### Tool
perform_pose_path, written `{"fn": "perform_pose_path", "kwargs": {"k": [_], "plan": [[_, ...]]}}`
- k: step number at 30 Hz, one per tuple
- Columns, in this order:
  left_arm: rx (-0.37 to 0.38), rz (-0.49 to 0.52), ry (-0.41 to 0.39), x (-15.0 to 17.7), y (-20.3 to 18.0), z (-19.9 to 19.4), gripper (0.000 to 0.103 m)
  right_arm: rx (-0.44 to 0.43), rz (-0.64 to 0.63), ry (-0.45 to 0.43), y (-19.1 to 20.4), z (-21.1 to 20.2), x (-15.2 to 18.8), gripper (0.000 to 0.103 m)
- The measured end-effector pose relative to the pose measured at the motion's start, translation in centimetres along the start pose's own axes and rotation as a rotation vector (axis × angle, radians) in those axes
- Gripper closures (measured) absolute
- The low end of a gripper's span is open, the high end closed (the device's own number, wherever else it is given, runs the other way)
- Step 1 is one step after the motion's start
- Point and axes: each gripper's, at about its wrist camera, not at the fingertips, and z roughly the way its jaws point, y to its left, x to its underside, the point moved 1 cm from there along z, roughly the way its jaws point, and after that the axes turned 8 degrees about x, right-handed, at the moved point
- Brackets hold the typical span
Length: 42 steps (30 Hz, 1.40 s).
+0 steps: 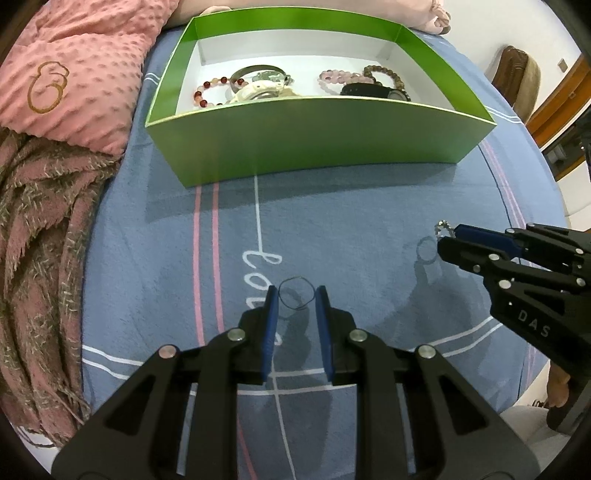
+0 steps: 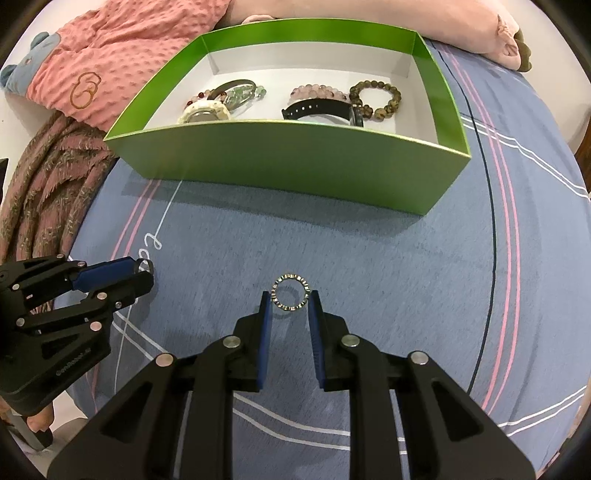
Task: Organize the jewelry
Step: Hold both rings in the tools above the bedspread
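Note:
My left gripper (image 1: pixel 296 293) is shut on a thin dark ring (image 1: pixel 295 293), held by its sides between the blue pads a little above the blue bedspread (image 1: pixel 351 229). My right gripper (image 2: pixel 291 297) is shut on a studded silver ring (image 2: pixel 290 296) in the same way. Each gripper shows in the other view, the right one (image 1: pixel 445 232) with its ring (image 1: pixel 443 227) at the tips, the left one (image 2: pixel 144 269) likewise. A green box (image 1: pixel 314 136), also in the right wrist view (image 2: pixel 288 158), lies ahead and holds bead bracelets (image 1: pixel 207 90) and watches (image 1: pixel 369 90).
A pink dotted pillow (image 1: pixel 74 66) and a fringed brown-pink throw (image 1: pixel 40 240) lie at the left. Pink plush bedding (image 2: pixel 369 22) lies behind the box. A wooden chair (image 1: pixel 513 74) and door frame stand at the far right.

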Motion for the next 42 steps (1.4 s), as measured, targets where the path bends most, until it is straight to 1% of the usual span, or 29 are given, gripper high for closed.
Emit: {"fn": "perform_pose_path", "kwargs": {"k": [12,15,17,20,23,24,28,30,31,37,42], "plan": [[0.019,-0.002,0.029,0.4,-0.2,0.7,0.082,0.008,0.016,0.039,-0.9,0.6,1.7,0.083],[0.056,-0.015,0.022,0.3,0.0,0.4,0.082,0.013,0.022,0.036,-1.0,0.5,1.7,0.084],[0.088,-0.027,0.001,0.3,0.4,-0.2,0.082,0.015,0.02,0.03,-0.9,0.4,1.7,0.083],[0.104,-0.044,-0.014,0.5,1.0,-1.0,0.082,0.016,0.02,0.029,-0.8,0.4,1.7,0.083],[0.143,-0.056,-0.028,0.9,1.4,-1.7,0.082,0.013,0.023,0.03,-0.8,0.5,1.7,0.083],[0.144,-0.056,-0.03,1.1,1.4,-1.8,0.082,0.012,0.024,0.03,-0.8,0.4,1.7,0.083],[0.125,-0.06,-0.021,1.6,1.5,-1.8,0.082,0.011,0.019,0.031,-0.8,0.5,1.7,0.083],[0.085,-0.051,-0.021,1.7,1.3,-1.7,0.082,0.016,0.012,0.029,-0.7,0.4,1.7,0.083],[0.043,-0.035,-0.021,1.7,1.0,-1.7,0.082,0.019,0.009,0.027,-0.7,0.4,1.7,0.083],[-0.031,0.006,-0.018,1.6,0.4,-1.6,0.082,0.029,0.004,0.025,-0.7,0.3,1.7,0.083],[-0.047,0.025,-0.012,1.6,0.0,-1.5,0.082,0.032,0.007,0.024,-0.6,0.3,1.7,0.083]]}}
